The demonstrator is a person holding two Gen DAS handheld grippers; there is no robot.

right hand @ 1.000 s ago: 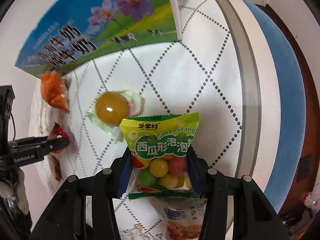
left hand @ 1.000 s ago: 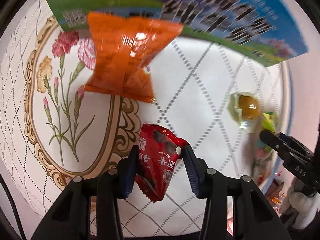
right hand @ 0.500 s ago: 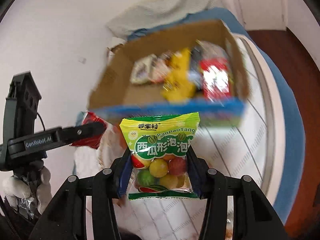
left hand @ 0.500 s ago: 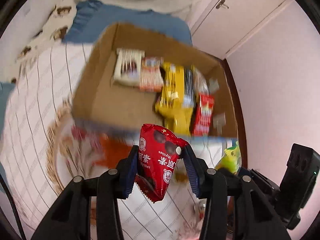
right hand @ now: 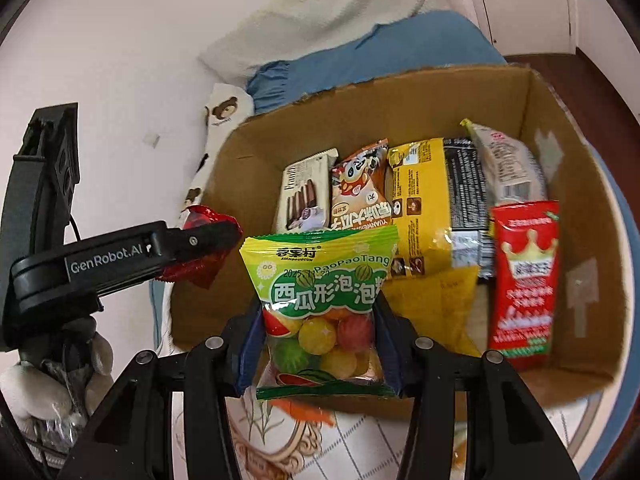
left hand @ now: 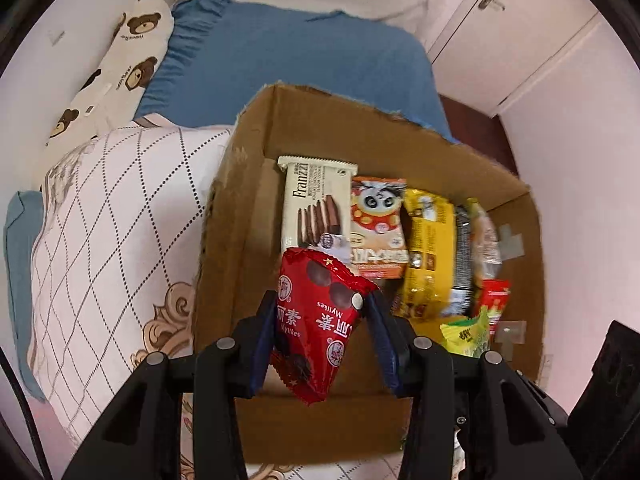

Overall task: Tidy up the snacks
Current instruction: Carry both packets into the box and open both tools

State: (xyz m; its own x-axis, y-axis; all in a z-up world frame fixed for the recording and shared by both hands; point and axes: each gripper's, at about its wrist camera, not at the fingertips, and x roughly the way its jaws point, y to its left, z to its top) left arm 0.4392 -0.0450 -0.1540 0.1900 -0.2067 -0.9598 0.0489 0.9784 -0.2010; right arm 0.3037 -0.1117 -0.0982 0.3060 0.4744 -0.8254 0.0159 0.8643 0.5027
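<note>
Our left hand-held gripper (left hand: 323, 330) clamps the red pack (left hand: 318, 322); the right hand-held gripper (right hand: 320, 342) clamps the green bag (right hand: 320, 296). We should lower both into the box's (right hand: 256, 168) bare near-left floor before letting go.

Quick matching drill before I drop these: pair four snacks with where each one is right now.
Things:
1. red Mylikes packet
2. green PaoPaoTang candy bag
3. Franzzi wafer pack
4. red crown packet

Places:
A. in the cardboard box, right end of the row
B. clamped in the right tool
C. in the box, left end of the row
D. clamped in the left tool

Pairs: 1-D, 2-B, 3-C, 4-A
</note>
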